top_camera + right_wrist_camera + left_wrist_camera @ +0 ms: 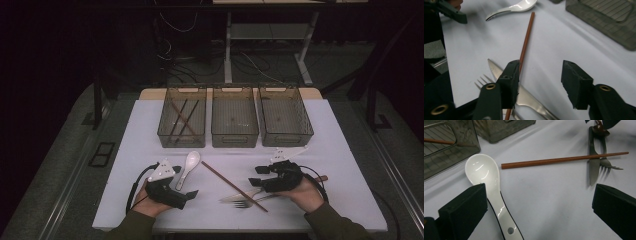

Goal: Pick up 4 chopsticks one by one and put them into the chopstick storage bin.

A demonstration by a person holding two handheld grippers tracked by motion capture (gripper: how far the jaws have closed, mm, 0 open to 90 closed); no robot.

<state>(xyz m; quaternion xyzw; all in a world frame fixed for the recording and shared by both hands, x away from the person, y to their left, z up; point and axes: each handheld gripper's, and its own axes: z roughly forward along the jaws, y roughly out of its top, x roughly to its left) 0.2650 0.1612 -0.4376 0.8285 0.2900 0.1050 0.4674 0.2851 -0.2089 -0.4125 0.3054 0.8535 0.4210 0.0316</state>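
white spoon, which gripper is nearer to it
Left. The left gripper sits right at the white spoon, whose handle runs beside one of its fingers. The right gripper is farther off, over the knife and chopstick.

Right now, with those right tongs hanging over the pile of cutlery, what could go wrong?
1. The chopstick lies across the knife and fork, so a pinch by the right tongs may catch the wrong piece or drag the others along.
2. One jaw sits right against the chopstick, the other apart from it; closing could roll it away.
3. A nudged chopstick might hit the spoon.
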